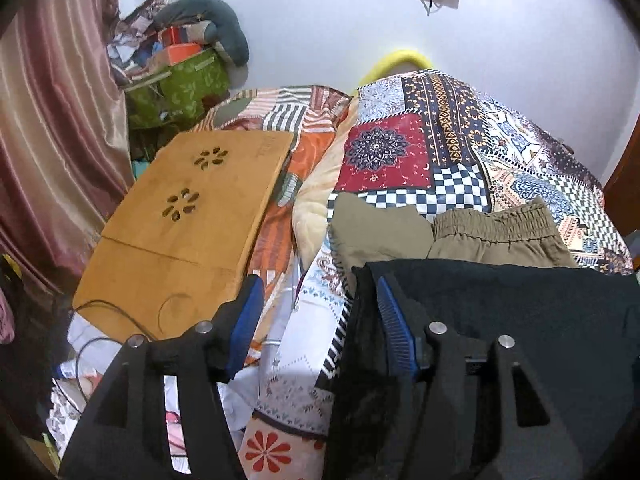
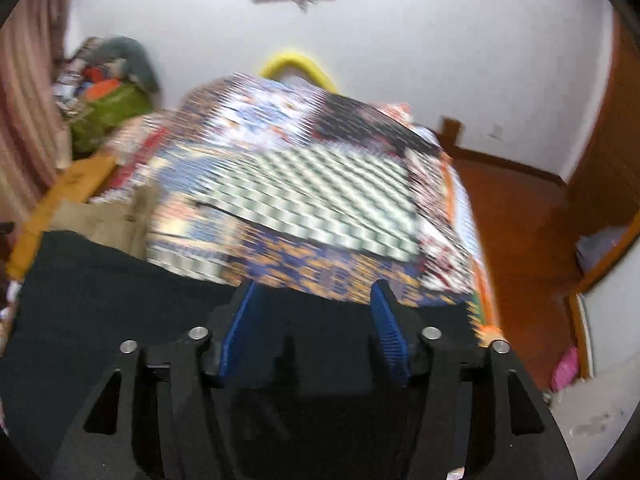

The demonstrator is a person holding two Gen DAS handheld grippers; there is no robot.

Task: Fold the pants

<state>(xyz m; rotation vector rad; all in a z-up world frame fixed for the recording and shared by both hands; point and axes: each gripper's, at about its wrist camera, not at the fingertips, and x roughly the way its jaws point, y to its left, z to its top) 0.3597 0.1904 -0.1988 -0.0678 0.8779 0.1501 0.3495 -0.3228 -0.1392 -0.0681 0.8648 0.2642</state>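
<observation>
Black pants (image 1: 520, 312) lie on the patterned bedspread (image 1: 400, 152) at the near edge of the bed. My left gripper (image 1: 320, 308) is open, its right finger (image 1: 394, 320) at the left edge of the black cloth. In the right wrist view, which is blurred, the black pants (image 2: 120, 280) spread under and between the fingers of my right gripper (image 2: 312, 312), which is open. Khaki pants (image 1: 496, 232) with an elastic waistband lie just beyond the black ones.
A bamboo lap tray (image 1: 192, 224) rests on the bed's left side. A green bag and piled clutter (image 1: 180, 76) stand at the back left by a curtain (image 1: 52, 120). Wooden floor (image 2: 520, 216) lies right of the bed.
</observation>
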